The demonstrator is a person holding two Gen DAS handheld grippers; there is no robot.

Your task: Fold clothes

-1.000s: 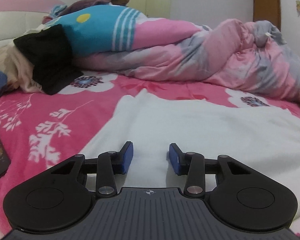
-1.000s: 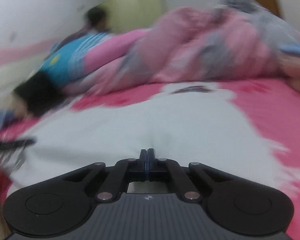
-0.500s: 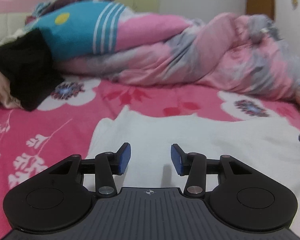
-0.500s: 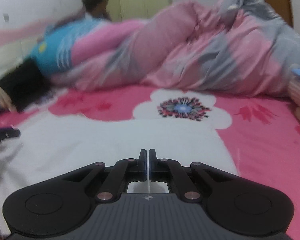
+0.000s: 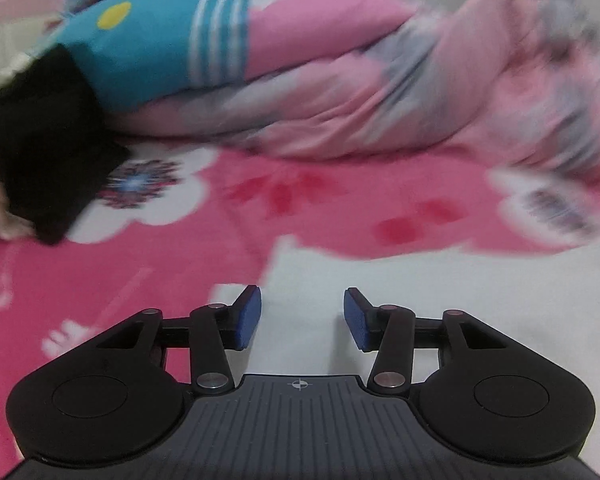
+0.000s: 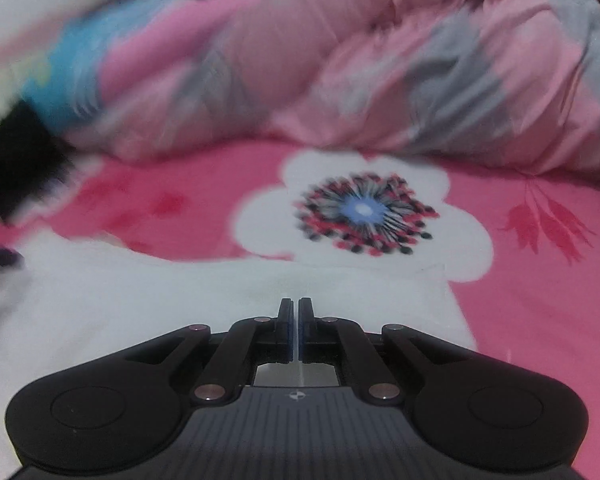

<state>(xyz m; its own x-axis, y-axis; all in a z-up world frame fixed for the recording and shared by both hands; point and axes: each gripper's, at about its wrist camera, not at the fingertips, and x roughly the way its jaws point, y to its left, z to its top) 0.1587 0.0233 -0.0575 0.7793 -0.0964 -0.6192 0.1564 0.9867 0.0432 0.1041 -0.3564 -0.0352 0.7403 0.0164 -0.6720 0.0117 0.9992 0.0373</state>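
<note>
A white garment (image 5: pixel 440 300) lies flat on the pink flowered bedsheet (image 5: pixel 120 280). My left gripper (image 5: pixel 302 312) hovers over the garment's far left corner. Its jaws are opening, and between the blue pads (image 5: pixel 247 316) there is only the cloth below. In the right wrist view the same white garment (image 6: pixel 140 300) fills the lower left. My right gripper (image 6: pixel 299 320) is shut near the garment's far right corner. A thin white line shows between its pads; I cannot tell whether cloth is pinched there.
A bunched pink and grey duvet (image 5: pixel 420 80) runs across the back of the bed, with a blue striped cushion (image 5: pixel 160 40) and black clothing (image 5: pixel 40 140) at the back left. A large white flower print (image 6: pixel 364 212) lies just beyond the right gripper.
Both grippers have travelled forward across the white garment toward its far edge. The left jaws have widened a little. The right gripper has stayed shut.
</note>
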